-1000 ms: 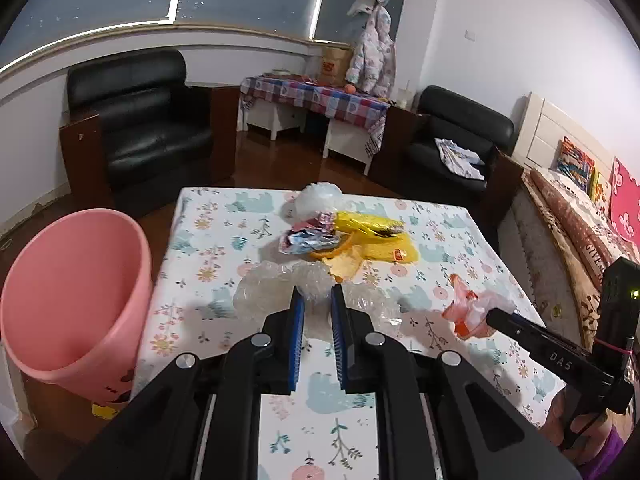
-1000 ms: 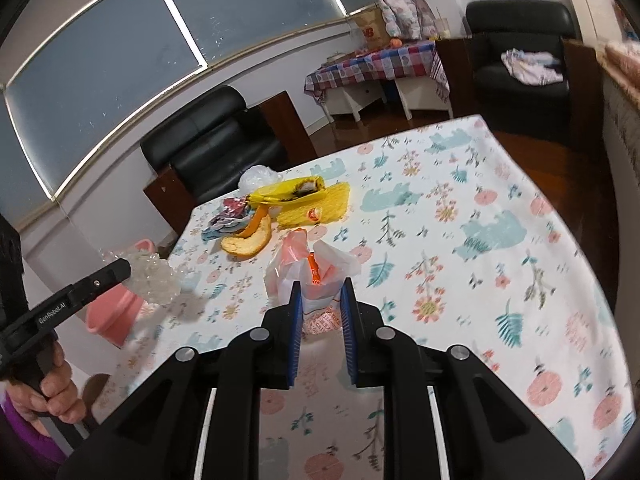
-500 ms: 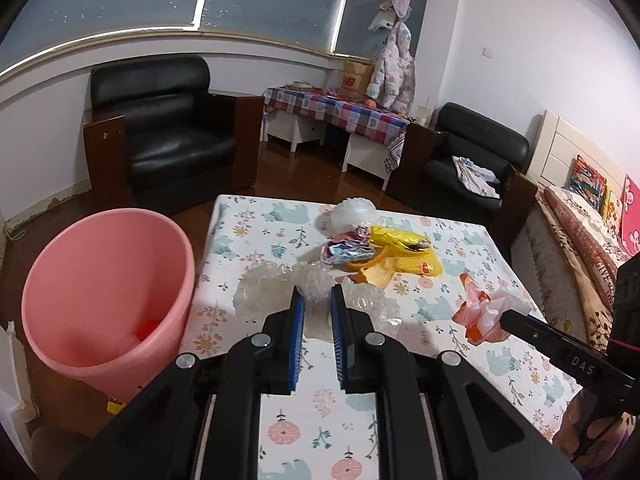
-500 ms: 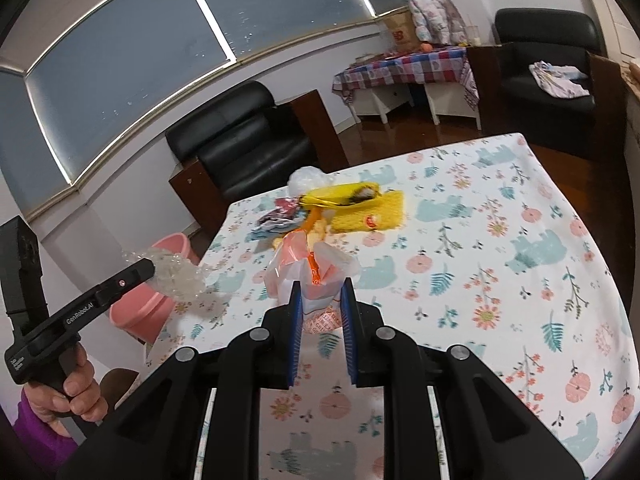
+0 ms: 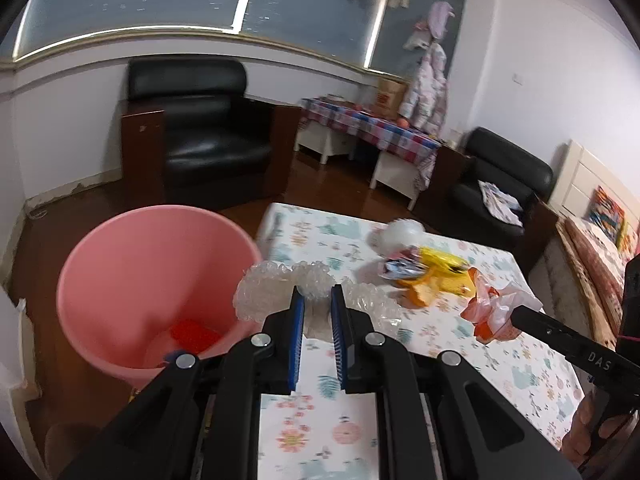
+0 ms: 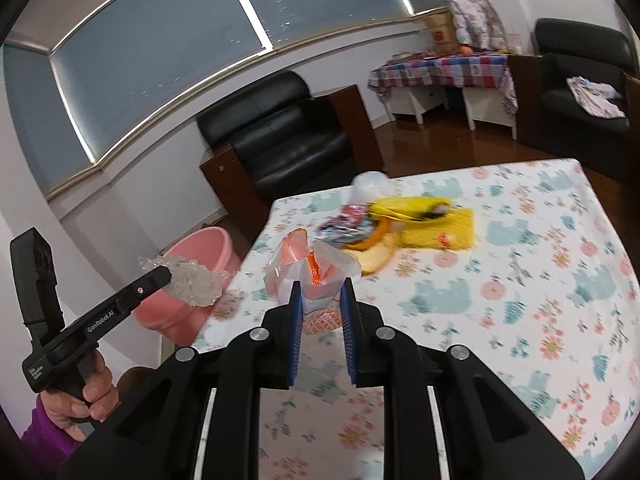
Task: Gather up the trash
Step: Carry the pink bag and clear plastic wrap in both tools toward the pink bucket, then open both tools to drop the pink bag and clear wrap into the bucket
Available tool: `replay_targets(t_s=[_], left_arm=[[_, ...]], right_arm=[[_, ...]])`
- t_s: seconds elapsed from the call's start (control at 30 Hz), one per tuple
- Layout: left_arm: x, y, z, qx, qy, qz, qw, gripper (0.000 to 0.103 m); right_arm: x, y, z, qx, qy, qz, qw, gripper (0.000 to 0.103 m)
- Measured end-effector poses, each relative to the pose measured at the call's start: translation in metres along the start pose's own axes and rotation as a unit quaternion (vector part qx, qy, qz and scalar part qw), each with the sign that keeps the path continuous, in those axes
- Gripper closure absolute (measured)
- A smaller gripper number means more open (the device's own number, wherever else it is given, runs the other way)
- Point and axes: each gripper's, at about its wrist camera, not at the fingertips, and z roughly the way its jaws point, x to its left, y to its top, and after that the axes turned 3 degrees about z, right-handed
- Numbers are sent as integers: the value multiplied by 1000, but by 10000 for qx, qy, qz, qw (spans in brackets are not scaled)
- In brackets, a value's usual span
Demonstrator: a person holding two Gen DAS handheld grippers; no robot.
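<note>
While a crumpled sheet of clear bubble wrap (image 5: 280,288) is pinched between the narrow blue pads of the left hand-held gripper (image 5: 316,300), it is seen at the centre of the left wrist frame, beside the rim of the round pink plastic bin (image 5: 156,280) at lower left. A crinkled orange-and-white plastic bag (image 6: 316,276) is clamped in the right hand-held gripper (image 6: 320,296), above the floral-clothed desk (image 6: 520,300). Yellow wrappers and peel (image 6: 420,220) are left piled on the desk at upper centre.
</note>
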Motion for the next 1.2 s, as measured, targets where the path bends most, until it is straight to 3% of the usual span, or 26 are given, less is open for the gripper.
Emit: replay_targets(t_s=[0.43, 0.73, 1.0, 1.1, 1.2], left_arm=[[76, -3, -18, -189, 651, -597, 9959, 91], [110, -12, -15, -144, 1253, -670, 9897, 90], [127, -19, -9, -41, 1353, -731, 9881, 89], [129, -21, -6, -31, 1380, -743, 9876, 84], [133, -22, -3, -25, 1389, -816, 9869, 72]], right_arm=[[83, 12, 55, 404, 708, -548, 9952, 85], [136, 10, 97, 732, 1063, -826, 9882, 84], [162, 5, 129, 936, 1182, -855, 9849, 84], [167, 3, 140, 1027, 1183, -864, 9839, 83], [168, 0, 151, 1194, 1180, -796, 9826, 81]])
